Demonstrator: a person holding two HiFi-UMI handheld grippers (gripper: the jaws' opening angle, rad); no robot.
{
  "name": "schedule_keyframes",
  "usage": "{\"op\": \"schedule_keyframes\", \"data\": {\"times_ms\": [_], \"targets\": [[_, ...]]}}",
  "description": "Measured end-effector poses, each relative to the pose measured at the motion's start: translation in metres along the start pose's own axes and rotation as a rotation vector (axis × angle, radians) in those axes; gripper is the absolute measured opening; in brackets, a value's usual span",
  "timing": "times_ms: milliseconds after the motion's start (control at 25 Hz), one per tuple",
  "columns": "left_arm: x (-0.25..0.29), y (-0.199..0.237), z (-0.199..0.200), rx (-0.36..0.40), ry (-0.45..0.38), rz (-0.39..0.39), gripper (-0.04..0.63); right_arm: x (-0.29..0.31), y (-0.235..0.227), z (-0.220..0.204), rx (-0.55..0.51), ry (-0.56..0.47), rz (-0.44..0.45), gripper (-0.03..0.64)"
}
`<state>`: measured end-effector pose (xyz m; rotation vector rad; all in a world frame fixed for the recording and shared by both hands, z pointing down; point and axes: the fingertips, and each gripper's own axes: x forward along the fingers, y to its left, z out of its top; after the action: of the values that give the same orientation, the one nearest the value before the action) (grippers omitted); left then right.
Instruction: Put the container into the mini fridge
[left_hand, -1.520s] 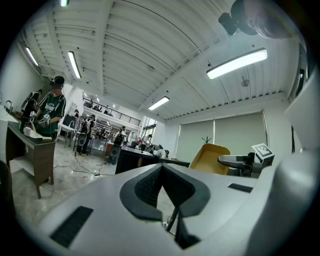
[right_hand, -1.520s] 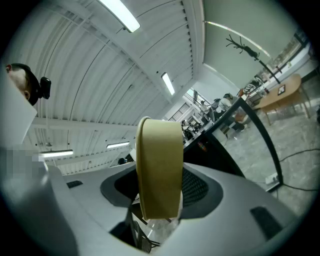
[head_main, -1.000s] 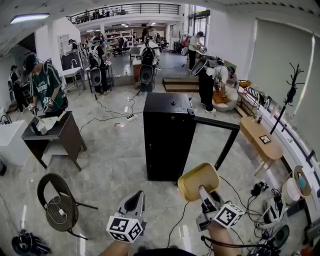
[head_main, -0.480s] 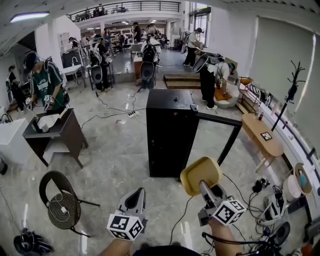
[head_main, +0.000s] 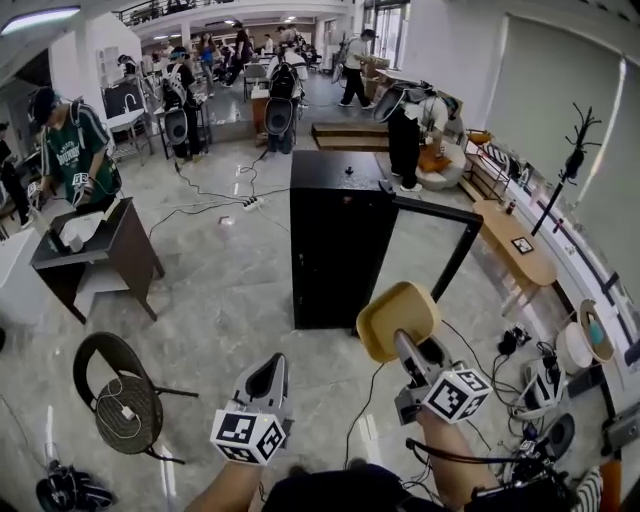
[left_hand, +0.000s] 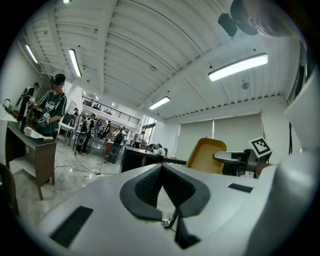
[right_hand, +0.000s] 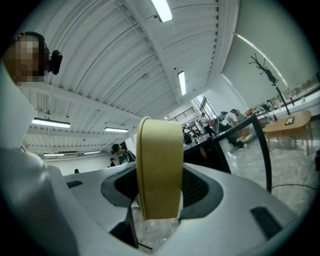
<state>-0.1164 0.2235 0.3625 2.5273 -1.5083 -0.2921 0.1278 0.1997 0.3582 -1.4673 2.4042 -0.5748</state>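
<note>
My right fingers (right_hand: 200, 187) are clamped on a yellow container (right_hand: 159, 160), which shows edge-on between the pads in the right gripper view and keeps the jaws part-way apart. The right gripper (head_main: 408, 352) carries the container in the air, pointing level, in front of the black mini fridge (head_main: 335, 250) and not touching it. The fridge's door (head_main: 458, 270) stands open toward my right. My left fingers (left_hand: 145, 187) are pressed together at the tips with nothing between them. The left gripper (head_main: 268, 385) hangs beside the right one above the pale stone floor (head_main: 230, 300), also aimed toward the fridge.
</note>
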Motion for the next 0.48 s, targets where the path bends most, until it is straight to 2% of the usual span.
{"op": "schedule_keyframes", "data": {"times_ms": [320, 480], "targets": [[-0.005, 0.032, 0.006, 0.017, 0.005, -0.056, 0.008, 0.024, 0.035, -0.010, -0.163, -0.011, -0.040, 0.224], [-0.007, 0.034, 0.008, 0.003, 0.011, -0.065, 0.008, 0.027, 0.041, -0.008, -0.229, -0.014, -0.064, 0.224]]}}
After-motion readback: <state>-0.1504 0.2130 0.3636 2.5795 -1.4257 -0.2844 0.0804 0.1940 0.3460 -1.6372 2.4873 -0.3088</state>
